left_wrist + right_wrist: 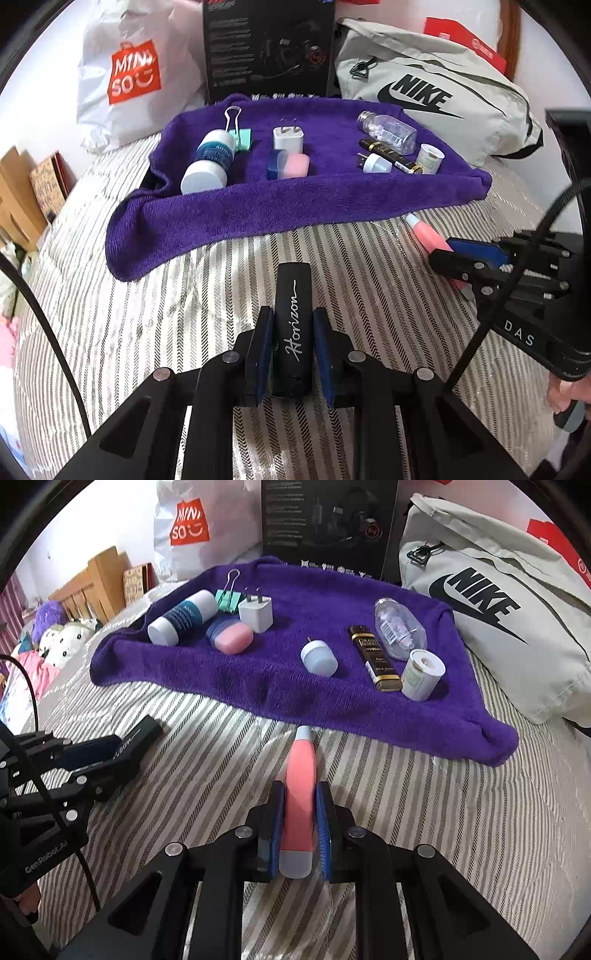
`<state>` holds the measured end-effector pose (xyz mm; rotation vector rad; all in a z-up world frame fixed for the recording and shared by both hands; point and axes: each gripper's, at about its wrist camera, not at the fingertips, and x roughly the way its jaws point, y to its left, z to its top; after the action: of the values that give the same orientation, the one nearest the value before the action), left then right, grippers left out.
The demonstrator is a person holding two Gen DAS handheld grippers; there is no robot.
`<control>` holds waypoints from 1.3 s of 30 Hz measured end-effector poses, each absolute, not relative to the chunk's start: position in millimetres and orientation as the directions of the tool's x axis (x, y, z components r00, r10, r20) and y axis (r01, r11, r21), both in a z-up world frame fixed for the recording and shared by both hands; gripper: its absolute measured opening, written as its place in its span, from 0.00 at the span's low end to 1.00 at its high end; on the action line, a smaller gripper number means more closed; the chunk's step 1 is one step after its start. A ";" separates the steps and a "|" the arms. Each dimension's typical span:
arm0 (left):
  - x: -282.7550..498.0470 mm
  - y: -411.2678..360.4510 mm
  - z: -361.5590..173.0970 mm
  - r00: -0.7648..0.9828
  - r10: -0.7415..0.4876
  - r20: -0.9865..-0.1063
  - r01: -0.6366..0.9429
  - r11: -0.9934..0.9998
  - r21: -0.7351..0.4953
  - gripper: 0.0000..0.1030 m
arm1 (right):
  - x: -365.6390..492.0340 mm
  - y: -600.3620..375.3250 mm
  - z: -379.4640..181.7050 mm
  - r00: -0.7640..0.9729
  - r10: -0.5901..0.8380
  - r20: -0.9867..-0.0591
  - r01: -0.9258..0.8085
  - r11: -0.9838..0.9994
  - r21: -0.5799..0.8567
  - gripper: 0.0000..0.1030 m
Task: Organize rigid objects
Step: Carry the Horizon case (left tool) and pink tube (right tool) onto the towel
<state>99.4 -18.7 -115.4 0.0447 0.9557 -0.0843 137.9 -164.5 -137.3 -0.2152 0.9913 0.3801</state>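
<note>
My left gripper (291,325) is shut on a black "Horizon" case (293,314), low over the striped bedspread, short of the purple towel (280,206). My right gripper (300,805) is shut on a pink tube with pale blue ends (301,786), also just before the towel (258,686). On the towel lie a blue-and-white bottle (183,618), a green binder clip (227,598), a white charger (256,613), a pink-and-blue case (231,635), a small white plug (318,657), a black-and-gold bar (375,657), a clear bottle (399,627) and a white cap (421,674).
Behind the towel stand a white Miniso bag (133,74), a black box (266,48) and a grey Nike bag (436,96). The right gripper shows at the right of the left wrist view (458,258); the left gripper shows at the left of the right wrist view (103,757).
</note>
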 end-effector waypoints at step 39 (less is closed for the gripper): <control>198.2 12.5 -61.8 0.568 -0.143 -0.811 0.061 0.989 -0.132 0.20 | 301.4 -145.7 -114.7 0.395 0.375 -0.839 -0.484 0.861 0.157 0.16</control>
<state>198.2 12.5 -61.8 -0.0927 0.9600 -0.1202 301.4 -145.7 -114.7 -0.1184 1.0295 0.5457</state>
